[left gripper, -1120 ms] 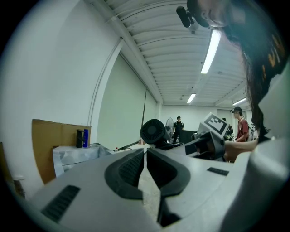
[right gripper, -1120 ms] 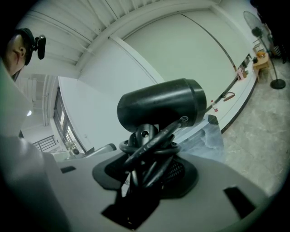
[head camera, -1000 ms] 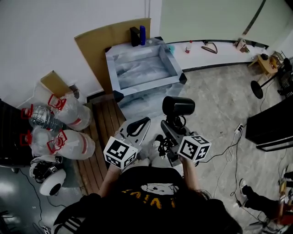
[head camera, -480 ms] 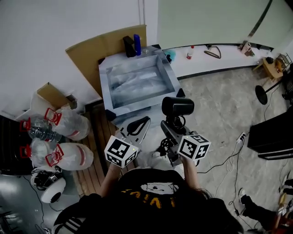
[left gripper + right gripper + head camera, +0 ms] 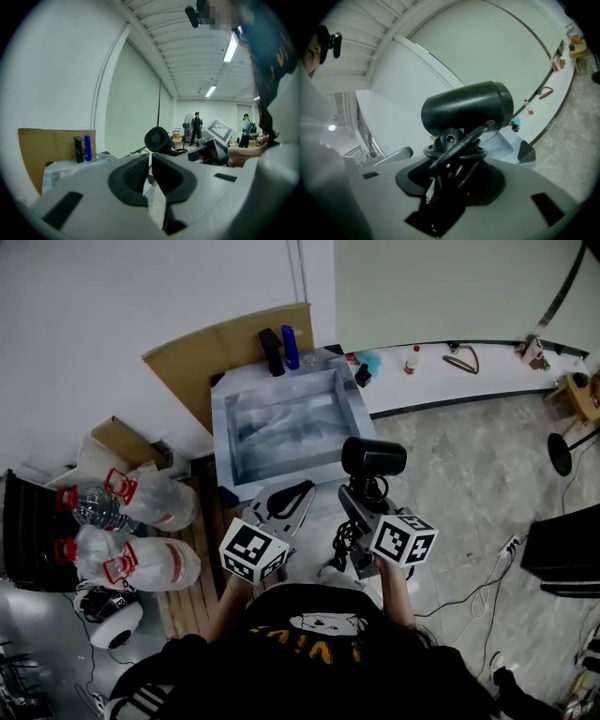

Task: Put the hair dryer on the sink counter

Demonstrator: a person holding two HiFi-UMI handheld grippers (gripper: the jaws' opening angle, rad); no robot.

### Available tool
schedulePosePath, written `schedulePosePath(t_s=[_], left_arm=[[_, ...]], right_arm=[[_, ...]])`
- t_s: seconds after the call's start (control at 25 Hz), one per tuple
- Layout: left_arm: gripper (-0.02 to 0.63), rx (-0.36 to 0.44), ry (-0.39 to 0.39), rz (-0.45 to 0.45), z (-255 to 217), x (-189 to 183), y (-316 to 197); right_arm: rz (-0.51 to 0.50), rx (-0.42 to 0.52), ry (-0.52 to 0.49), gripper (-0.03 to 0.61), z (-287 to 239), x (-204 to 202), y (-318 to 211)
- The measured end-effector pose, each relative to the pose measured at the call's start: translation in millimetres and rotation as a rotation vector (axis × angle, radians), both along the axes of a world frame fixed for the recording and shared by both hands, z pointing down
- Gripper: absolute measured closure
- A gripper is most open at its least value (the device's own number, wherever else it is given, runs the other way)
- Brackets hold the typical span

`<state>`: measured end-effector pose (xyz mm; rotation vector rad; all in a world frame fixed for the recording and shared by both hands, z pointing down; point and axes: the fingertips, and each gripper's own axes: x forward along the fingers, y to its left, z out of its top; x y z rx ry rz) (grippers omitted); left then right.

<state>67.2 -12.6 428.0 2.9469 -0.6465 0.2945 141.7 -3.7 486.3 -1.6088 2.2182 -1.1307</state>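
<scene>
Between the pads of the right gripper sits the handle of the black, barrel-shaped hair dryer. The fingers are clamped on it, though the handle itself is almost wholly buried under its coiled black cord. From the head view the dryer is held up in the air at the near right corner of the grey-white marbled sink counter, not resting on it, and it covers that corner. To the left, the left gripper has its fingers drawn together with only a thin slit between them and nothing in it; its tips overlap the counter's near edge. Both hands are mostly hidden behind the marker cubes. On the counter's far edge stand a black block and a blue cylindrical bottle, with a brown cardboard sheet behind them.
</scene>
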Motion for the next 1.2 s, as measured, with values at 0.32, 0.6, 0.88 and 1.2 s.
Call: schedulePosePath(t_s=[0.32,0.6,0.88,1.2], left_arm=[[0.603,-0.024,0.010,0.000,1,27,-8],[0.603,-0.044,0.001,0.018,4,34,-6],[0.603,-0.048,-0.007,0.026,9,31,-19],[0.603,-0.029,0.014,0.035,2,29,-58]], right_arm=[[-0.017,-0.017,-0.006,0.405,10,14,-11],[-0.019,-0.038,-0.019,0.405,20,14,-9],[-0.006,-0.051,-0.023,0.405,28,15,-21],[-0.004,-0.064,0.022,0.405,25,30,-66]])
